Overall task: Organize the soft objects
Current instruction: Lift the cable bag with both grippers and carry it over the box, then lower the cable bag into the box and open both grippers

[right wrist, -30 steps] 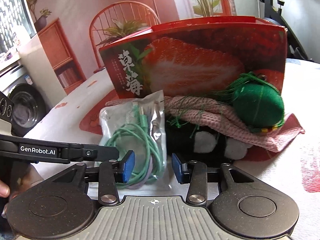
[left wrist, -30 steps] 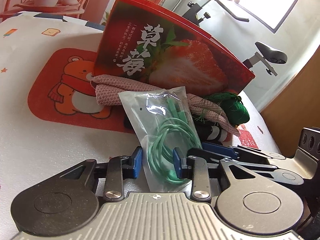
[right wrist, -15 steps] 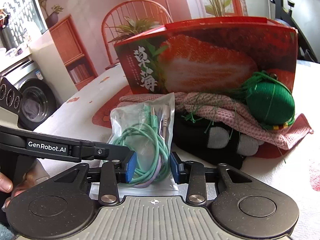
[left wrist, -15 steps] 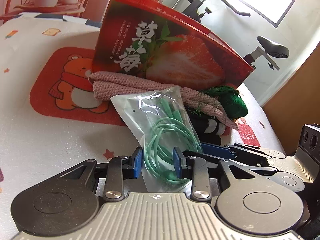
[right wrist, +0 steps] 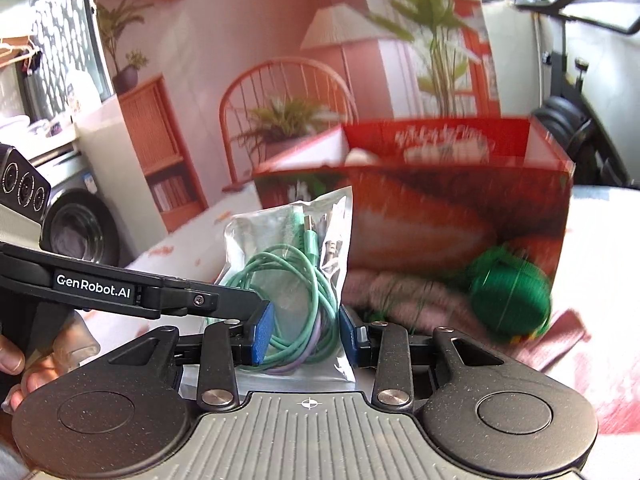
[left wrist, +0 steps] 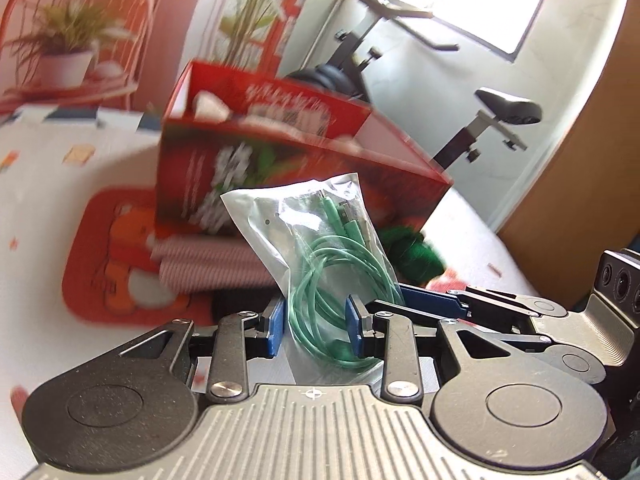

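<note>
A clear plastic bag of coiled green cables [left wrist: 320, 248] hangs lifted above the table, upright. My left gripper [left wrist: 315, 330] is shut on its lower part, blue pads pressing both sides. My right gripper [right wrist: 304, 334] is shut on the same bag [right wrist: 292, 264] from the other side. Each gripper's finger shows in the other's view. Behind stands the red strawberry box [left wrist: 280, 168], open on top with pale things inside. At its foot lie a pink knitted cloth [right wrist: 400, 292] and a green yarn ball [right wrist: 508, 296].
A red bear mat [left wrist: 108, 264] lies under the box on the white patterned tablecloth [left wrist: 52, 200]. An exercise bike [left wrist: 500, 112] stands beyond the table's far edge. A washing machine [right wrist: 80, 232] is off to the left. A person's hand [right wrist: 12, 360] grips the left handle.
Both grippers have risen together with the cable bag, which now hangs off the table. The box's open top has come into sight. The background is blurred by the motion.
</note>
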The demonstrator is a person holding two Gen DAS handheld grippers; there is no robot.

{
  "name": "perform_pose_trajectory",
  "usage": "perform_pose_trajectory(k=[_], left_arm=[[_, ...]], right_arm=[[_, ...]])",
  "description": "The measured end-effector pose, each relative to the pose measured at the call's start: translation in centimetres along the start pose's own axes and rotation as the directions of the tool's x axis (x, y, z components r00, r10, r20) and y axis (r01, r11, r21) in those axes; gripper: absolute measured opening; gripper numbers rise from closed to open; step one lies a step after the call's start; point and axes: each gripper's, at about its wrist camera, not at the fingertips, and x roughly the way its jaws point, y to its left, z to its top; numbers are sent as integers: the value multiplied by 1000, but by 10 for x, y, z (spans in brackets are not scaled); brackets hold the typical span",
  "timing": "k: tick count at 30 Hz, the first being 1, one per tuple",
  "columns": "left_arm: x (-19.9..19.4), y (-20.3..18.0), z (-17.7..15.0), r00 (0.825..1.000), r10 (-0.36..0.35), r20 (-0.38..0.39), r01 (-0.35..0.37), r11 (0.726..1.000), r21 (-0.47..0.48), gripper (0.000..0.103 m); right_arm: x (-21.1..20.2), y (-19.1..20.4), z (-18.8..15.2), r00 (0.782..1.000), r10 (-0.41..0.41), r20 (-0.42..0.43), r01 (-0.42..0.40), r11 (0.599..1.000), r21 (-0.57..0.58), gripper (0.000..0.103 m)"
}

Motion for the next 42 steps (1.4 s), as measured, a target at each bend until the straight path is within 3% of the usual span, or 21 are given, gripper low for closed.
perform_pose_trajectory(k=[6, 12, 21, 29, 31, 37, 42], left_arm=[[3, -19, 50, 997, -46, 62, 43, 998, 49, 34], [31, -35, 101, 991, -82, 108, 74, 994, 81, 34], [93, -48, 151, 991, -74, 108, 59, 989, 137, 34], [144, -46, 148, 999, -45, 20, 41, 987, 158, 34], [151, -45, 146, 999, -48, 6, 46, 987, 154, 34], [157, -46, 138, 999, -24, -24, 27, 984, 173, 32], [145, -45, 134, 1000, -9, -19, 12, 982, 188, 32]], right_arm=[[-17, -12, 44, 995, -39, 96, 41, 999, -17, 33], [-17, -38, 102, 983, -103, 154, 112, 992, -56, 33], [20, -95, 159, 973, -170, 157, 188, 976, -106, 33], [54, -131, 146, 977, -202, 69, 207, 975, -86, 33], [57, -134, 140, 979, -195, 61, 200, 977, -78, 28], [61, -126, 128, 979, -202, 39, 206, 969, -136, 28], [49, -120, 121, 978, -203, 51, 208, 971, -121, 28]])
